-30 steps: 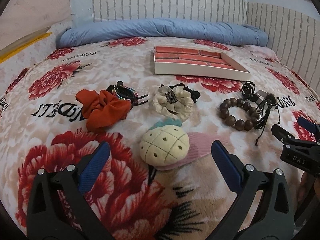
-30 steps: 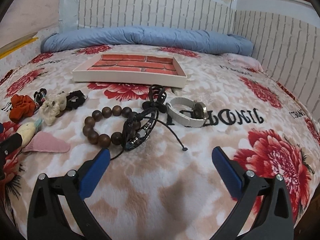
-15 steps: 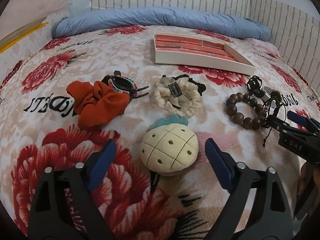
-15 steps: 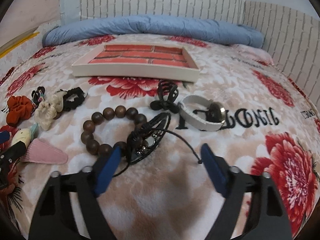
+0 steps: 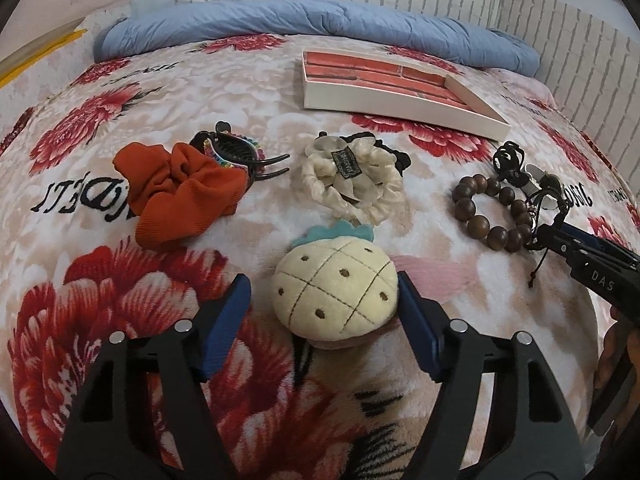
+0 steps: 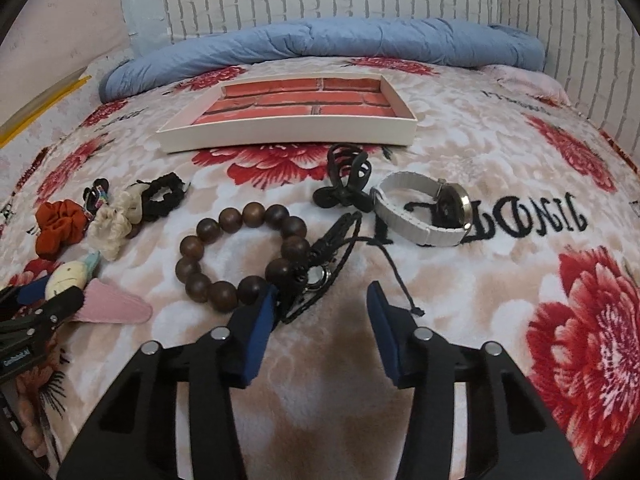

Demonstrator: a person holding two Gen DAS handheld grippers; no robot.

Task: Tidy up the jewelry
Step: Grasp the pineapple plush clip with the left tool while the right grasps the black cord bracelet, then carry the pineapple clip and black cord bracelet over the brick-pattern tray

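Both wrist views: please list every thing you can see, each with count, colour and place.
tray: 1, white rim, brick-red inside, far middle of bed.
orange scrunchie: 1, orange, left.
hair claw: 1, black, multicoloured trim, behind the scrunchie.
cream scrunchie: 1, cream, centre.
black hair tie: 1, behind the cream one.
pineapple plush clip: 1, cream and pink, between left fingers.
bead bracelet: 1, brown, right of centre.
cord bracelet: 1, black, against the beads.
black claw clip: 1, before the tray.
watch: 1, white band, right.
duvet: 1, blue, far edge.
left gripper: 1, closing in.
right gripper: 1, closing in.
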